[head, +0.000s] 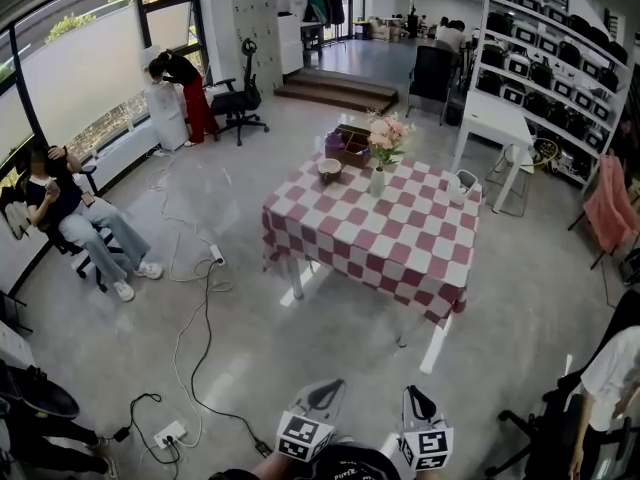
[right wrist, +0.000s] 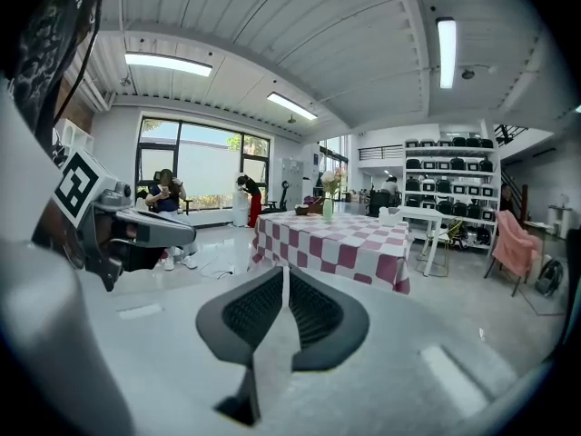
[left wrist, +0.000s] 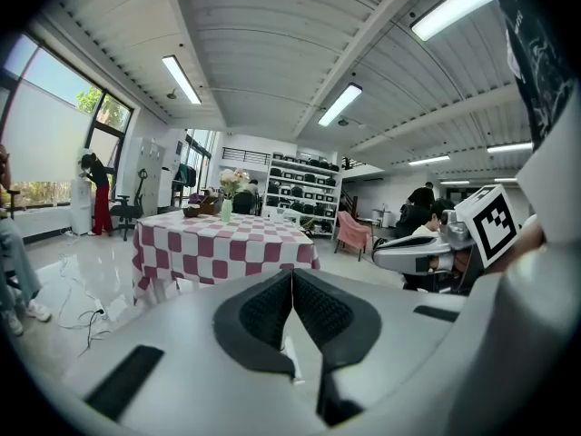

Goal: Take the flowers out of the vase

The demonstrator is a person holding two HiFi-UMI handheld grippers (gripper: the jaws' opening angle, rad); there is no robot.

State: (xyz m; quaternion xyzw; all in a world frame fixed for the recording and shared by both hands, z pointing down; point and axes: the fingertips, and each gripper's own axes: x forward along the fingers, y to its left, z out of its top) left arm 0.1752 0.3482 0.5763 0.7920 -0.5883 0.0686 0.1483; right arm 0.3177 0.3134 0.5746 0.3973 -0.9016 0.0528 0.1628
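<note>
Both grippers are held low and close to the person's body, side by side on the near side of the tabletop (head: 390,243) and well apart from it, with bare floor (head: 330,338) and a trailing cable (head: 195,343) in between. Each points across the floor toward the tabletop with its nose tipped slightly downward and its marker cube facing up at the head camera. The left gripper (left wrist: 291,278) has its two dark ribbed pads pressed together along a single seam, with nothing between them. The right gripper (right wrist: 284,278) has its jaws drawn in so that only a hairline slit shows between the pads, and it too holds nothing. Each gripper shows in the other's view, level with it and just beside it. The tabletop is covered by a red and white checked cloth that hangs over its edges. The vase (head: 377,182) stands upright near the far edge of the tabletop, roughly midway along that edge. The flowers (head: 388,133), pink and cream, are in the vase, their heads bunched above its neck. A bowl (head: 330,169) sits on the tabletop to the left of the vase, and a dark box (head: 352,145) stands behind the bowl at the far left corner. A small white object (head: 458,187), too small to identify, sits near the right edge of the tabletop.
</note>
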